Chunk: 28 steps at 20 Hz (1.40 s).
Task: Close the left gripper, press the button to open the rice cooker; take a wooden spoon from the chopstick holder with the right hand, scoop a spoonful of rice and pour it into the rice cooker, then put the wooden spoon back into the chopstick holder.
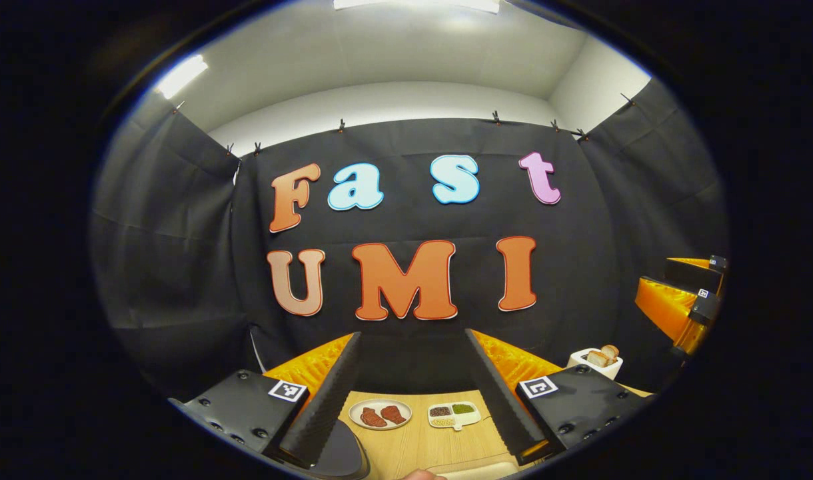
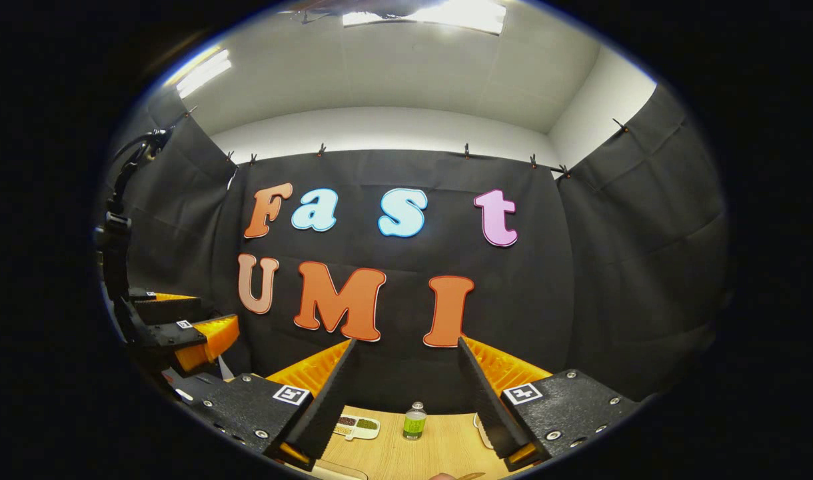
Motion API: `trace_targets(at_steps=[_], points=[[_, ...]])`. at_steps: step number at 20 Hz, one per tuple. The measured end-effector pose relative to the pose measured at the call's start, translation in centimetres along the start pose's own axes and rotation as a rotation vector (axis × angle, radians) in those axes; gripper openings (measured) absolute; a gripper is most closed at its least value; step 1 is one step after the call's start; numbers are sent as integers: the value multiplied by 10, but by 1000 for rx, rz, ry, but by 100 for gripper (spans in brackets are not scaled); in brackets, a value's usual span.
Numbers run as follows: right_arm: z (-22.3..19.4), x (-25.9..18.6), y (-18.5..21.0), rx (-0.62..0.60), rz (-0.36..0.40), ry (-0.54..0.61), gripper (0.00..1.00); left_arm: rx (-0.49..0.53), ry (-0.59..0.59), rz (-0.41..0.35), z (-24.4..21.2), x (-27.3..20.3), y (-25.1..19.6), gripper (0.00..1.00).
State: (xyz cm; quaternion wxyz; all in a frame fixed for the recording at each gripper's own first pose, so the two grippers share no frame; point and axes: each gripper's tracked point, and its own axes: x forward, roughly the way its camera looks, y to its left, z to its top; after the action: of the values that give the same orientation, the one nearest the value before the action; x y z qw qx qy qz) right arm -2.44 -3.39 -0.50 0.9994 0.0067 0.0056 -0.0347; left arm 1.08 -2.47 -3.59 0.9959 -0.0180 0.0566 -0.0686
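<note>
Both grippers are held up high and level, facing the black cloth wall [image 1: 413,320], with the wooden table [image 1: 420,440] low at the bottom of each view. The left gripper [image 1: 413,400] has its two ribbed black fingers spread wide apart with nothing between them; in the right gripper view it appears off to the side as an orange-and-black shape. The right gripper [image 2: 403,400] is likewise wide apart and empty, and in the left gripper view its orange body shows far off at the edge. A dark rounded object [image 1: 343,453], possibly the rice cooker, sits just under the left gripper's near finger, though too little of it shows to be sure. Farther back on the table lie a round plate [image 1: 379,413] with two reddish pieces, a small divided dish [image 1: 454,414] of beans or grains beside it, and a white holder with bread [image 1: 596,361] near the wall. A small green bottle [image 2: 414,421] stands upright between the right gripper's fingers, well beyond them.
</note>
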Motion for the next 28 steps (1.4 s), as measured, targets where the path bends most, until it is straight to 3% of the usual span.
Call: trace_targets(at_steps=[1,2,5,11,12,13,23,28], points=[[-2,0,-3,1,-6,5,90,12,3,19,-2,3,11,93],[-4,1,-5,2,-9,9,90,18,7,37,-2,5,21,100],[-9,1,-13,-4,-27,18,90,20,27,55,-5,10,40,100],[-19,2,-20,-9,-42,45,90,41,131,133,-31,11,83,36],[-22,2,-21,-9,-43,49,90,28,164,126,-39,12,84,12],[-23,2,-21,-10,-44,52,90,11,196,111,-46,11,83,5],[-35,0,-25,-16,-39,77,90,-15,674,156,-152,-6,124,8],[-43,-2,-29,-14,-44,104,90,-87,902,170,-195,-27,137,7]])
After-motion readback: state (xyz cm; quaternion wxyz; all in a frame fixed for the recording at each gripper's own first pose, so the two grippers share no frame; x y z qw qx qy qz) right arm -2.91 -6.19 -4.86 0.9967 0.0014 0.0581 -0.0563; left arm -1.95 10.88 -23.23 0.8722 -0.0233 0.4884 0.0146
